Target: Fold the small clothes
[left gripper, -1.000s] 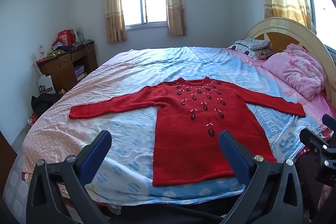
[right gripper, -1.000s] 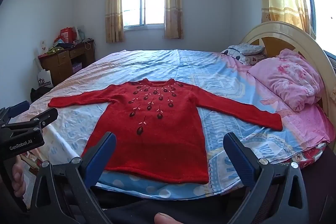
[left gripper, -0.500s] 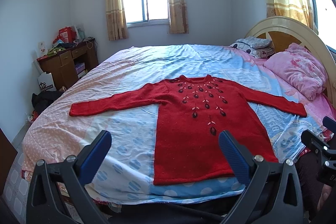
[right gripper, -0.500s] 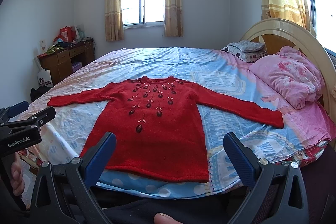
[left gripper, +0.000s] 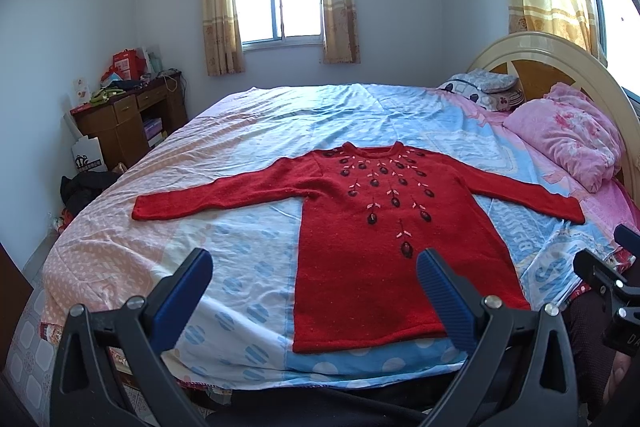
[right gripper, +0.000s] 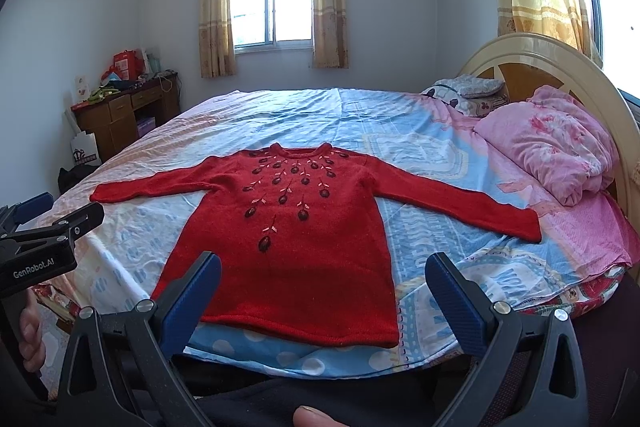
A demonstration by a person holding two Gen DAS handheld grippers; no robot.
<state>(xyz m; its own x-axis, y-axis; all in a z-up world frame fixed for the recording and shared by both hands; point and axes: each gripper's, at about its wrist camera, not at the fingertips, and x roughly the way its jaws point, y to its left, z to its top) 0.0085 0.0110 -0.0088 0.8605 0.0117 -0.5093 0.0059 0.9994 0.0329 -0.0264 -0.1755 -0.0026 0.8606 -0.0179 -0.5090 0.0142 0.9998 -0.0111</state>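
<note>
A red knitted sweater [left gripper: 372,239] with dark embroidered flowers lies flat on the bed, face up, both sleeves spread out, hem toward me. It also shows in the right wrist view [right gripper: 296,247]. My left gripper [left gripper: 314,291] is open and empty, held above the bed's near edge before the hem's left part. My right gripper [right gripper: 324,291] is open and empty, before the hem's right part. The right gripper shows at the right edge of the left wrist view [left gripper: 608,279]. The left gripper shows at the left edge of the right wrist view [right gripper: 48,235].
The bed [left gripper: 248,147] has a blue and pink patterned sheet. A pink quilt [left gripper: 568,139] and pillows [left gripper: 484,91] lie by the cream headboard [left gripper: 560,55] on the right. A wooden desk [left gripper: 128,115] with clutter stands at the left wall.
Both grippers have tilted slightly down, so the sweater sits a little higher in both views. The jaws stay open. The sweater has not moved.
</note>
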